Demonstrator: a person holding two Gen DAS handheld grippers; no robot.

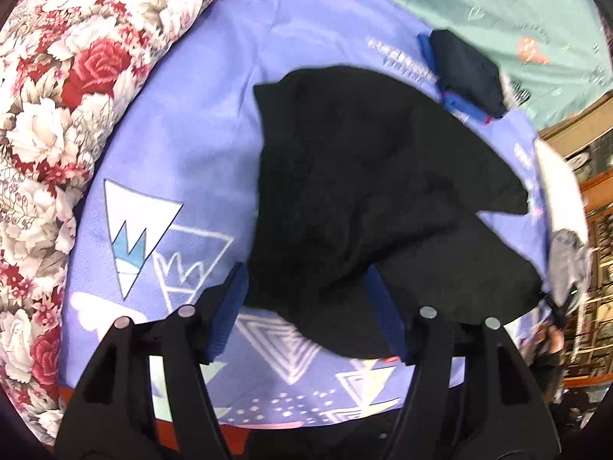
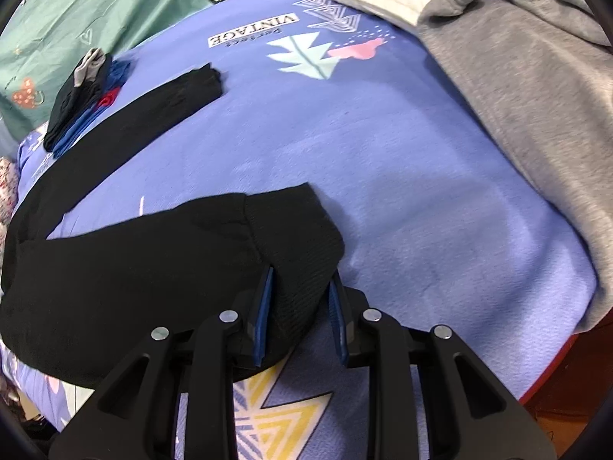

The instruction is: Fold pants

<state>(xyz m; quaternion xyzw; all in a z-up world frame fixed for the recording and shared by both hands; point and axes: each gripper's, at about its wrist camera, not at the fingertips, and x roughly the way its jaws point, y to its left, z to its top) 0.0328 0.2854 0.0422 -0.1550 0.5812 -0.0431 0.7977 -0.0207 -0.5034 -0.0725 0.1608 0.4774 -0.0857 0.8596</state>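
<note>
Pants of black knit fabric sprawled over the periwinkle printed bedsheet, filling the lower left of the right wrist frame. The right gripper had its blue-padded jaws spread either side of the ribbed cuff. In the left wrist frame, the left gripper gaped wide at the cloth's near edge, below centre.

Black pants; lilac triangle-print sheet; grey garment; red-rose floral quilt.

text: "VINTAGE", upside down | on: blue bedsheet; smaller line beneath unclear
</note>
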